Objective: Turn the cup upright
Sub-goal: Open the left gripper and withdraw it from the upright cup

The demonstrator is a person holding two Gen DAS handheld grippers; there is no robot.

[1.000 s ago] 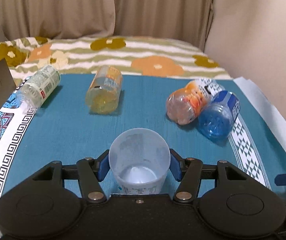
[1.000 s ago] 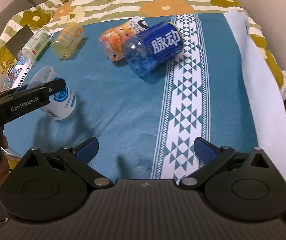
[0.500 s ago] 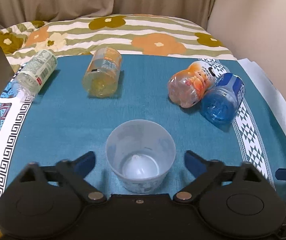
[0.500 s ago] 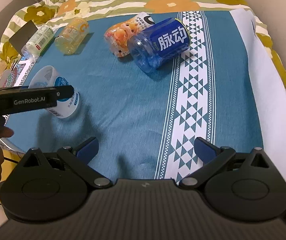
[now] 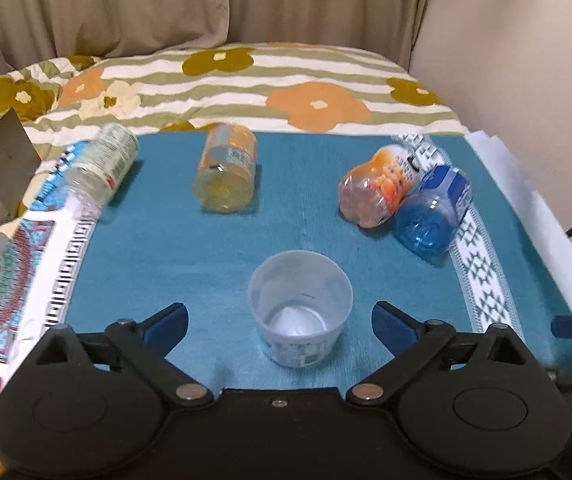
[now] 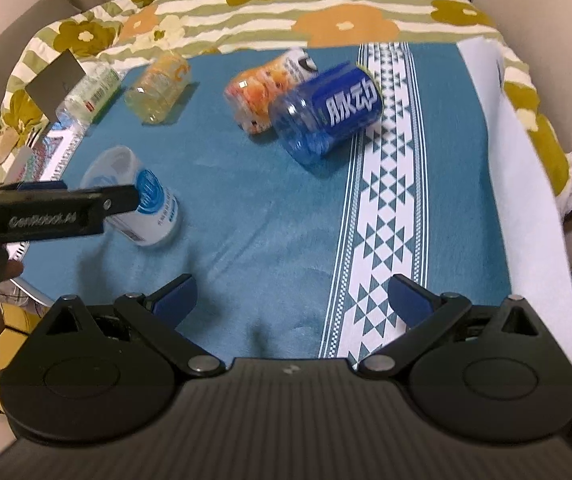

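Observation:
A translucent white plastic cup (image 5: pixel 301 307) stands upright on the teal cloth, mouth up, its printed label low on the wall. It also shows in the right wrist view (image 6: pixel 133 200), partly behind the left tool. My left gripper (image 5: pixel 279 322) is open, its blue pads wide apart on either side of the cup, not touching it. My right gripper (image 6: pixel 292 298) is open and empty over bare teal cloth, to the right of the cup.
Several bottles lie on their sides at the back of the cloth: a clear one (image 5: pixel 101 168), a yellow one (image 5: pixel 225 174), an orange one (image 5: pixel 378 188) and a blue one (image 5: pixel 432 210). A white sheet (image 6: pixel 526 184) covers the right edge. A flowered blanket (image 5: pixel 286 80) lies behind.
My left gripper let go of the cup, opened wide and drew back; the cup stays standing. The right gripper has risen slightly and stayed open.

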